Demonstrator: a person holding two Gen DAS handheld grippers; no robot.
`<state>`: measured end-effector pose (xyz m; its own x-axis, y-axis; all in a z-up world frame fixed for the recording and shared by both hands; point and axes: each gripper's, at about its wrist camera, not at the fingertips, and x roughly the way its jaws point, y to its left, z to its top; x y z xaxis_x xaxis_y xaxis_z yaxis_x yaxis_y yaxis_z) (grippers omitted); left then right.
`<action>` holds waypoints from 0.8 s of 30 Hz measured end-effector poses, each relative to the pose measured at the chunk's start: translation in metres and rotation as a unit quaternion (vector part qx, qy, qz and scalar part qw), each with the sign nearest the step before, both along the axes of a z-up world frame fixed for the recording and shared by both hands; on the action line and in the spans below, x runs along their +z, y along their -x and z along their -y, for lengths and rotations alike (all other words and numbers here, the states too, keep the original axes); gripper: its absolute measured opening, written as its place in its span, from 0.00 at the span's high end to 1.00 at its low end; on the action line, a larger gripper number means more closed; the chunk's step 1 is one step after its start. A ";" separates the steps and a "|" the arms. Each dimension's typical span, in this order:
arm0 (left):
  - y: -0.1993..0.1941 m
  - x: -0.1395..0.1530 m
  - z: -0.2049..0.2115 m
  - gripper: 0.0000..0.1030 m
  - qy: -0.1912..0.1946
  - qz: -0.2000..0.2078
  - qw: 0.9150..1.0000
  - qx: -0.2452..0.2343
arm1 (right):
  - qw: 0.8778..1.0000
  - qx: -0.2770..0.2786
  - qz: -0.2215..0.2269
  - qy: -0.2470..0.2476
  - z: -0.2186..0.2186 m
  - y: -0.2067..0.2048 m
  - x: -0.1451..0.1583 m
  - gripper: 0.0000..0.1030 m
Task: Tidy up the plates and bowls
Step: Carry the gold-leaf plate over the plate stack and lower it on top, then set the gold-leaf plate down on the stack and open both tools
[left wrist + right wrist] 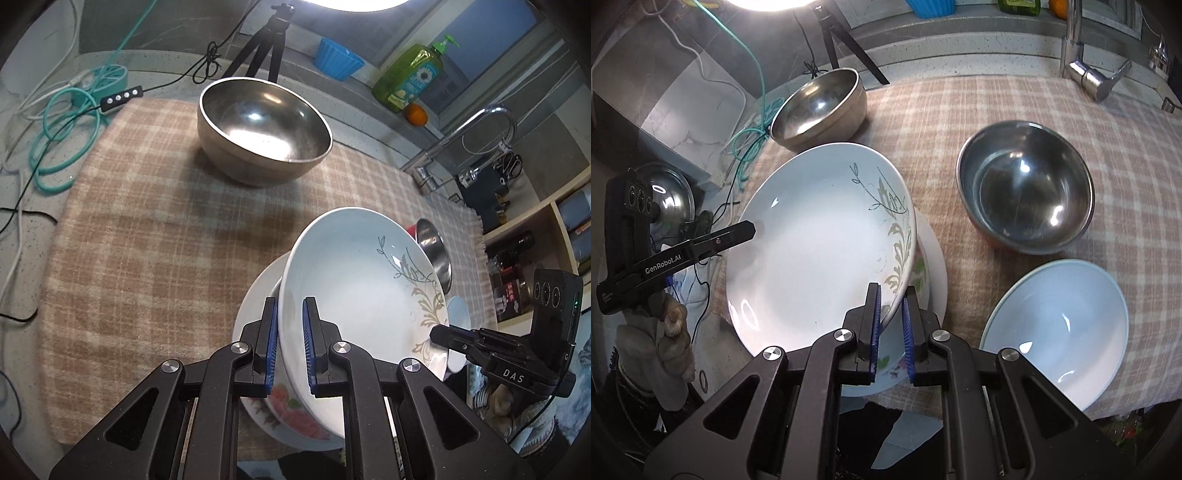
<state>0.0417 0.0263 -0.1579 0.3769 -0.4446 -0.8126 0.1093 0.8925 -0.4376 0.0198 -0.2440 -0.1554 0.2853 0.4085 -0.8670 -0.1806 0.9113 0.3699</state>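
Right at the near edge of the checked cloth (147, 229), both tongs are clamped on one white leaf-patterned plate (354, 280): the left gripper (290, 343) pinches its left rim, the right gripper (891, 328) pinches the opposite rim, jaws nearly closed with only the rim between them. That plate hangs tilted just above a flowered plate (295, 413) sitting on a plain white plate (255, 295), so I'd call this the third dish going onto a plate stack, well under way but not yet set down. To the right, a pale blue plate (1060, 325) lies alone near the cloth's front edge, apparently not yet stacked. Beyond it sits a steel bowl (1027, 192), and farther back left a second, larger steel bowl (264, 129); they stand well apart and un-nested, so the bowls look like work left to do. Room is generous mid-cloth between stack and far bowl. Tighter spots: the tap (1086, 70) at the back right, the tripod (266, 48) and cables (62, 136) behind.
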 end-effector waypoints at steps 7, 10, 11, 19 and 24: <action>0.006 -0.013 0.004 0.89 -0.009 -0.014 1.000 -0.011 | 1.000 -0.003 -0.013 0.013 -0.002 0.005 -0.014 0.89; 0.006 -0.016 0.006 0.89 -0.011 -0.016 1.000 -0.013 | 1.000 -0.002 -0.014 0.021 -0.004 0.007 -0.016 0.89; 0.006 -0.016 0.006 0.89 -0.013 -0.015 1.000 -0.015 | 1.000 -0.001 -0.016 0.021 -0.004 0.007 -0.018 0.89; 0.005 -0.018 0.005 0.89 -0.017 -0.019 1.000 -0.018 | 0.999 0.010 -0.017 0.032 -0.009 0.007 -0.019 0.88; 0.007 -0.021 0.007 0.89 -0.018 -0.023 0.999 -0.024 | 0.999 0.012 -0.017 0.042 -0.009 0.008 -0.020 0.88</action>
<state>0.0350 0.0193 -0.1787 0.3173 -0.4311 -0.8447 0.1334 0.9021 -0.4103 0.0120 -0.2346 -0.1749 0.2456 0.3394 -0.9080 -0.1907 0.9353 0.2980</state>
